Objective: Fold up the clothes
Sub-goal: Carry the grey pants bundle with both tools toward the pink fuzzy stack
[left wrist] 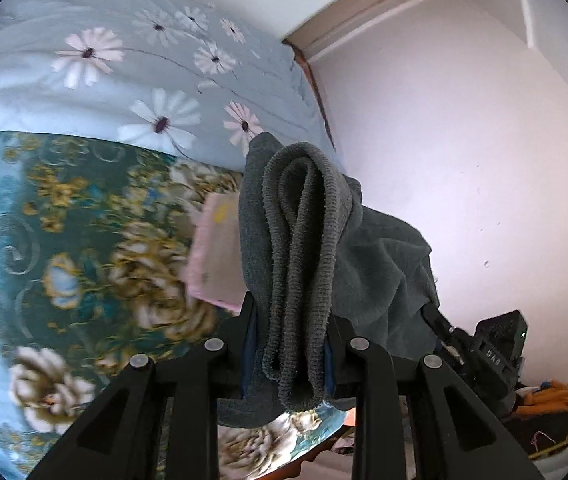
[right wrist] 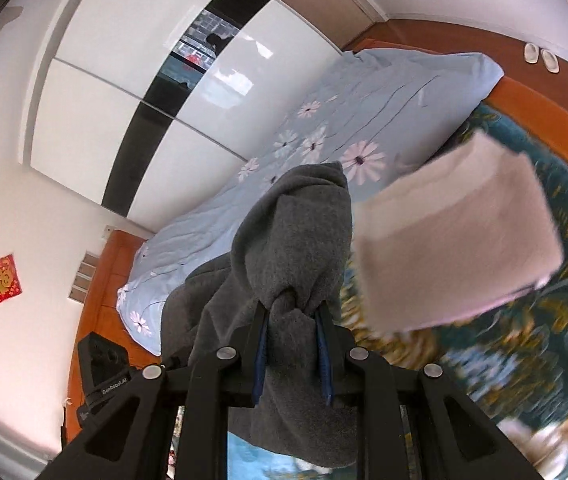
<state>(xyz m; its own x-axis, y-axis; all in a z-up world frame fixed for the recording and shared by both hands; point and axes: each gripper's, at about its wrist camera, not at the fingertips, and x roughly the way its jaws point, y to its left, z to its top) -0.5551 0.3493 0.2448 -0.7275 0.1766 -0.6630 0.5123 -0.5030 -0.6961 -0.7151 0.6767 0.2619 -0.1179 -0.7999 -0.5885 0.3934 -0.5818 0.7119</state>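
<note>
A dark grey fleece garment hangs between both grippers above the bed. My left gripper is shut on a bunched, ribbed edge of it, which drapes back over the fingers. My right gripper is shut on another gathered part of the same grey garment, the cloth pinched between the blue-lined pads. A folded pale pink garment lies on the teal floral bedspread, also visible as the pink folded piece in the left wrist view, blurred.
A light blue daisy-print quilt covers the far part of the bed. The teal floral bedspread fills the near part. White wardrobe doors, pink wall, the other gripper's black body, white slippers on the floor.
</note>
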